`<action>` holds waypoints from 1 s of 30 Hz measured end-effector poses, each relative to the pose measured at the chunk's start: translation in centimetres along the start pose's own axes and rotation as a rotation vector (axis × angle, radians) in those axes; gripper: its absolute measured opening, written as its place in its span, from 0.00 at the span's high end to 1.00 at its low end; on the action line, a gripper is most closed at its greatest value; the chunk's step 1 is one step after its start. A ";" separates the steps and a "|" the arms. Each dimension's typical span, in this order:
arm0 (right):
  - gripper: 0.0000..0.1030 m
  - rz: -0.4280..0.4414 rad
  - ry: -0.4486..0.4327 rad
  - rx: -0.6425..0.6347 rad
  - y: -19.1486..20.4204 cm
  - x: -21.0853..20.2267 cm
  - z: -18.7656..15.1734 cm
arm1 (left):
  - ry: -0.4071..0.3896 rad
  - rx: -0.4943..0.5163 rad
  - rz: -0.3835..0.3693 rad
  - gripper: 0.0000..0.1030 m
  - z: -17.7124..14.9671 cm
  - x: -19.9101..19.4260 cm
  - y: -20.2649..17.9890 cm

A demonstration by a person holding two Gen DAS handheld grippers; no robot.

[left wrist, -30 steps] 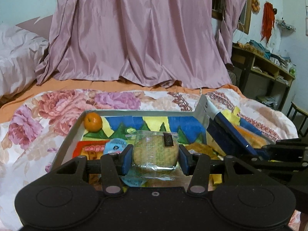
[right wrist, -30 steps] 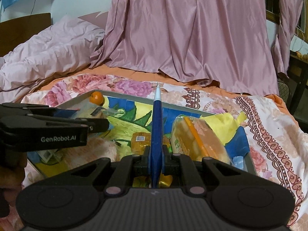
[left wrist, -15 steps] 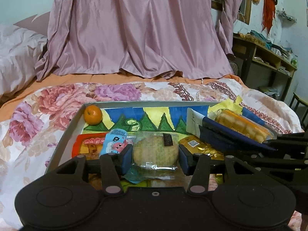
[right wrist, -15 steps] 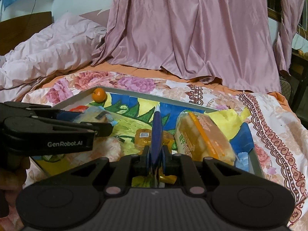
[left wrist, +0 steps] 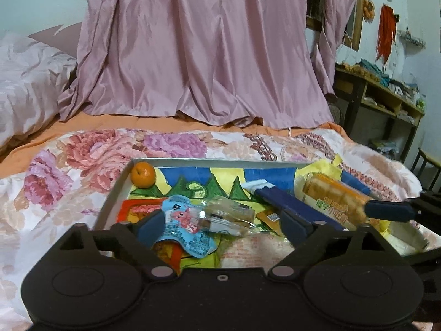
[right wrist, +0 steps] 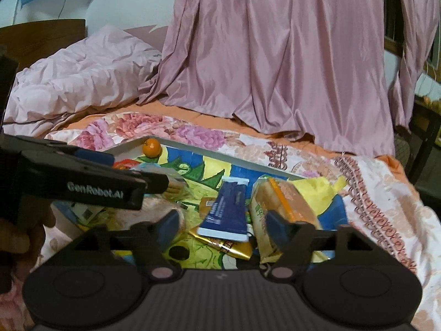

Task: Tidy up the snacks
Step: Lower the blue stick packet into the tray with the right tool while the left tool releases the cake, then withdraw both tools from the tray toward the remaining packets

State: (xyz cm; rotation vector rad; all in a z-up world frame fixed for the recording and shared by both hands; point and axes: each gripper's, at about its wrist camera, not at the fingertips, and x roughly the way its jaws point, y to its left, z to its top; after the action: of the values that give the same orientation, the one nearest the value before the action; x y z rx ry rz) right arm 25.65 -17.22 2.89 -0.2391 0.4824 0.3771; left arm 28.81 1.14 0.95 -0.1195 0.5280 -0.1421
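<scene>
Since half a second ago both grippers have let go: the left gripper [left wrist: 220, 224], which had been clamped on the clear-wrapped cookie [left wrist: 230, 215], now has its jaws spread wide, and the cookie lies loose in the tray [left wrist: 115, 193] between them, partly over a light blue packet [left wrist: 183, 227]. The right gripper [right wrist: 222, 224], which had pinched the dark blue pouch [right wrist: 228, 209] on edge, also stands with jaws apart, and the pouch lies flat in the tray, resting on a gold packet [right wrist: 223, 244]. Just to the right of the pouch is a long pack of yellow crackers [right wrist: 281, 201], with one blue fingertip [right wrist: 277, 223] close against its near end; whether they touch I cannot tell. A small orange [left wrist: 142, 175] sits in the tray's far left corner, well apart from the rest. A red packet [left wrist: 137, 209] lies by the left wall, behind the light blue one. The tray stands on a floral bedspread [left wrist: 91, 154], with a pink curtain [left wrist: 204, 47] hanging behind. In the right wrist view a hand [right wrist: 16, 237] grips the left tool's handle at the left edge.
</scene>
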 end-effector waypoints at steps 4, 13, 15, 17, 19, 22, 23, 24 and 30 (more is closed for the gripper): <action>0.09 0.016 -0.036 0.004 0.1 -1.9 -0.1 | -0.033 -0.019 -0.007 0.01 0.3 -1.9 0.5; 0.00 0.089 -0.086 0.074 0.6 -6.7 -0.8 | -0.128 -0.023 -0.020 0.01 0.4 -8.6 1.7; 0.00 0.100 -0.094 0.094 0.7 -7.8 -1.4 | -0.145 -0.013 -0.021 0.01 -0.3 -10.5 1.9; 0.00 0.104 -0.093 0.103 0.7 -8.9 -2.1 | -0.147 0.002 -0.019 0.01 -1.5 -12.2 2.2; 0.00 0.108 -0.090 0.113 0.9 -10.0 -3.0 | -0.131 0.017 -0.010 0.01 -3.4 -13.8 2.4; 0.00 0.104 -0.072 0.153 0.5 -11.2 -4.6 | -0.088 0.022 0.002 0.01 -6.6 -15.3 2.5; 0.00 0.101 -0.059 0.173 0.4 -11.6 -5.4 | -0.070 0.017 -0.002 0.01 -7.8 -15.7 2.5; 0.00 0.098 -0.049 0.193 0.2 -11.9 -6.0 | -0.047 0.010 -0.008 0.01 -8.9 -16.0 2.4; 0.00 0.097 -0.010 0.269 -0.2 -13.8 -8.4 | 0.069 0.044 -0.055 0.01 -13.6 -14.9 0.9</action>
State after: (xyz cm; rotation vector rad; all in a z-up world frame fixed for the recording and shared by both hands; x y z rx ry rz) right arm 11.05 -24.09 2.45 0.0472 0.5306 0.4035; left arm 9.23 3.41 -3.54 -0.0860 0.5905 -0.2123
